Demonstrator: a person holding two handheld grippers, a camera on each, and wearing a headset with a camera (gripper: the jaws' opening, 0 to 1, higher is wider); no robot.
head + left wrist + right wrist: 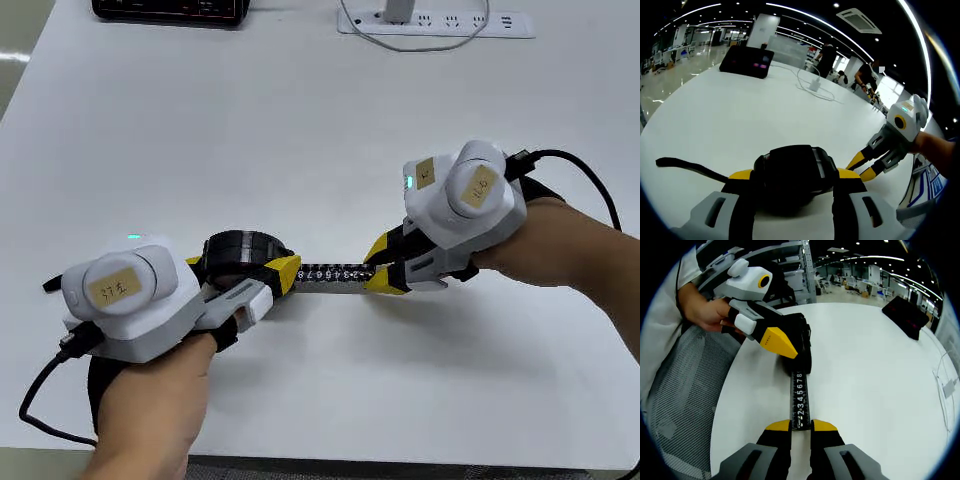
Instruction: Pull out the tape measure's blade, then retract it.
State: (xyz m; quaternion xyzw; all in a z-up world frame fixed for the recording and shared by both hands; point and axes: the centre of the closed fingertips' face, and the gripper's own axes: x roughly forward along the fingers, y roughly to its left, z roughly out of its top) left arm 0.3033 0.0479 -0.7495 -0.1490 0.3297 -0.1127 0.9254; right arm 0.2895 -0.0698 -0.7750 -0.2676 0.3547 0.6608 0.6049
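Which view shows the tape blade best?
Right gripper view: the blade runs straight out from the right gripper, numerals legible. Head view shows it small and sideways. In the left gripper view the case blocks it.

The right claw (801, 426) pinches the blade (800, 395) (numbers showing); left claw (778, 342) clamps its case (804, 332).

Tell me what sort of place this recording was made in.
Probably a big open-plan lab or workshop hall: a white workbench with a power strip, metal shelving, ceiling strip lights.
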